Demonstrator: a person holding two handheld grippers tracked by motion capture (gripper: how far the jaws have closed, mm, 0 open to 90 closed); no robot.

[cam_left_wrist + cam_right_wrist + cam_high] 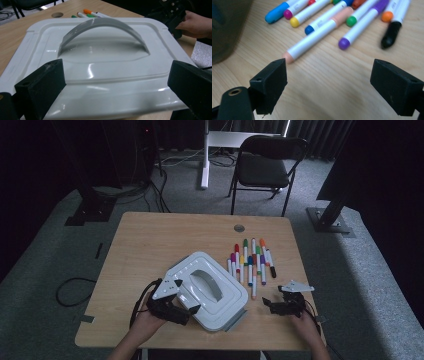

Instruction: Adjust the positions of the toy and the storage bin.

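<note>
Left tool (186, 309), jaws wide apart, sits at the white case (212, 292); right tool (272, 305) (also spread) faces the markers (252, 262).

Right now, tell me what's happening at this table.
A person at a wooden table holds a two-jaw gripper in each hand. The left gripper sits at the near edge of a white case with a grey arched handle; its jaws are open, one on each side of that edge, not clamped. The right gripper, also open, hovers just short of a loose spread of coloured markers; nearest its jaws is the peach-tipped marker. Nothing is gripped yet.
</note>
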